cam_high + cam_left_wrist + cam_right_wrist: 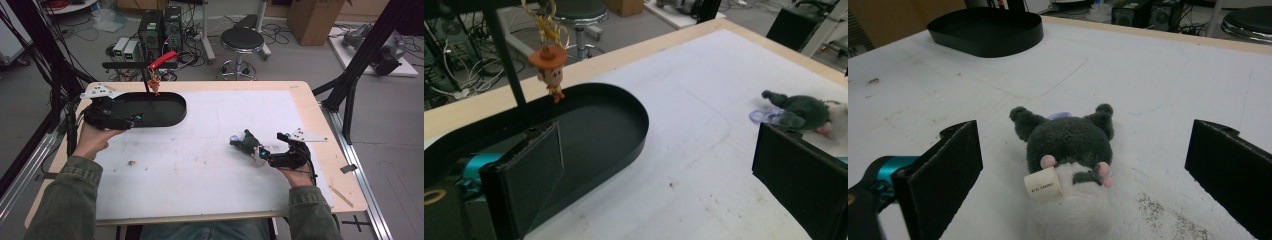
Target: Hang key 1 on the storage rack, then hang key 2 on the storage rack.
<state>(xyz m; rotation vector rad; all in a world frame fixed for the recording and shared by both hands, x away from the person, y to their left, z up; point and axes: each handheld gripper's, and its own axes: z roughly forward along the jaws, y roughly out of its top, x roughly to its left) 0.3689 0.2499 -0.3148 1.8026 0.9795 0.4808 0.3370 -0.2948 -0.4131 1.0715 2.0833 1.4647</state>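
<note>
Bare mat (210,150) between tray (170,117) and plush (247,142)

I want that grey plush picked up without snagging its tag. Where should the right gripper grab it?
Grip the plush toy across its dark rounded head, probably from above and behind. The right gripper already has its open jaws on either side, and the paper tag sits lower, at the near end.

Fuzzy plush toy (1068,145); matt black tray (985,31).
</note>
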